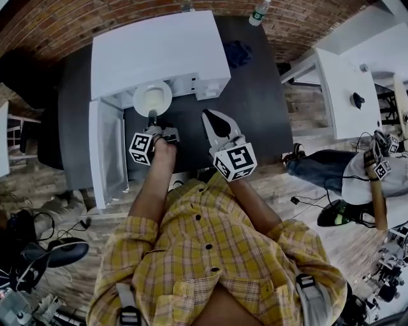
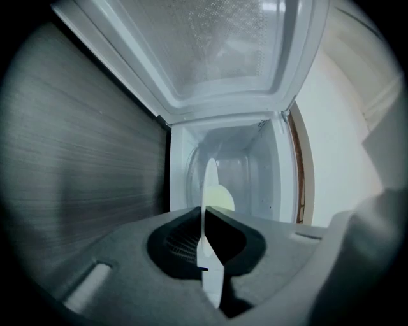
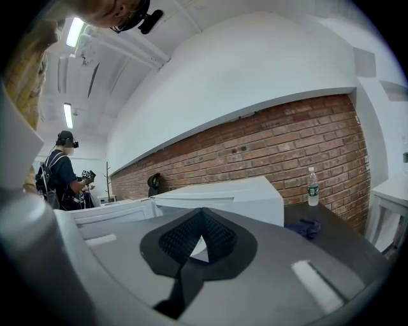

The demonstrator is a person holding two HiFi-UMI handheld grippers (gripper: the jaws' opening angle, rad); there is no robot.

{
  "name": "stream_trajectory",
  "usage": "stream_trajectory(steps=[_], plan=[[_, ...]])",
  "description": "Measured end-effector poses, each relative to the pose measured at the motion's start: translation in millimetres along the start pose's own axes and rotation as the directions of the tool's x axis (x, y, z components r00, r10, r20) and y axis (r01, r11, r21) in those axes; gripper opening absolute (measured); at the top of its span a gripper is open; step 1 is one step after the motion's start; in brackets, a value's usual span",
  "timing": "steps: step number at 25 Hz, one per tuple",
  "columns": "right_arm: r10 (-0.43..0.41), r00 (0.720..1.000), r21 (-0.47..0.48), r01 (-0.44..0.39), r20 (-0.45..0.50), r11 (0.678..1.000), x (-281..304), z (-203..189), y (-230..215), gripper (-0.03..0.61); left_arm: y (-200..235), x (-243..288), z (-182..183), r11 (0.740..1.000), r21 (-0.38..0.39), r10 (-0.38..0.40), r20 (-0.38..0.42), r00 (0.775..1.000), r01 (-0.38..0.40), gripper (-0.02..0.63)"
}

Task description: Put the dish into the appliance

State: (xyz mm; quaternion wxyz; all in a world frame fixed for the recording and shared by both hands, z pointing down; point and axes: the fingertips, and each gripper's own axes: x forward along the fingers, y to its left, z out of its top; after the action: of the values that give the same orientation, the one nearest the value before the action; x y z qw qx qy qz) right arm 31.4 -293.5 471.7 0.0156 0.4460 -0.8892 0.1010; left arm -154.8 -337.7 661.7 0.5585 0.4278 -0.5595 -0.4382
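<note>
A white microwave (image 1: 159,51) stands on a dark table (image 1: 255,108), its door (image 1: 108,153) swung open to the left. My left gripper (image 1: 153,116) is shut on the rim of a white dish (image 1: 153,99) with something pale yellow on it, held at the mouth of the oven. In the left gripper view the dish (image 2: 210,184) shows edge-on between the pads of the left gripper (image 2: 204,213), with the white cavity (image 2: 255,172) right behind it and the door (image 2: 223,51) above. My right gripper (image 1: 207,116) hovers beside it, shut and empty; the right gripper (image 3: 203,213) faces the microwave (image 3: 236,197).
A water bottle (image 1: 258,13) and a dark blue cloth (image 1: 237,54) lie on the table behind the microwave. A white table (image 1: 344,89) stands to the right, with another person (image 1: 331,169) sitting near it. A brick wall (image 3: 287,140) runs behind.
</note>
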Motion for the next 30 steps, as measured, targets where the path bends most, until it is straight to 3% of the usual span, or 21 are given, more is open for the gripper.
stream_trajectory(steps=[10,16,30], plan=[[0.013,1.000,-0.011,-0.013,-0.007,1.000,7,-1,-3,0.005,2,23,3,1.000,0.006,0.014,0.032,0.999,-0.014,0.005],[0.013,1.000,-0.017,-0.013,-0.016,1.000,11,-2,-5,0.005,11,39,12,0.999,-0.031,0.034,0.080,0.996,-0.031,0.006],[0.022,0.999,-0.015,-0.023,-0.030,1.000,24,-7,-16,0.005,22,69,6,0.998,-0.025,0.060,0.093,0.994,-0.058,0.006]])
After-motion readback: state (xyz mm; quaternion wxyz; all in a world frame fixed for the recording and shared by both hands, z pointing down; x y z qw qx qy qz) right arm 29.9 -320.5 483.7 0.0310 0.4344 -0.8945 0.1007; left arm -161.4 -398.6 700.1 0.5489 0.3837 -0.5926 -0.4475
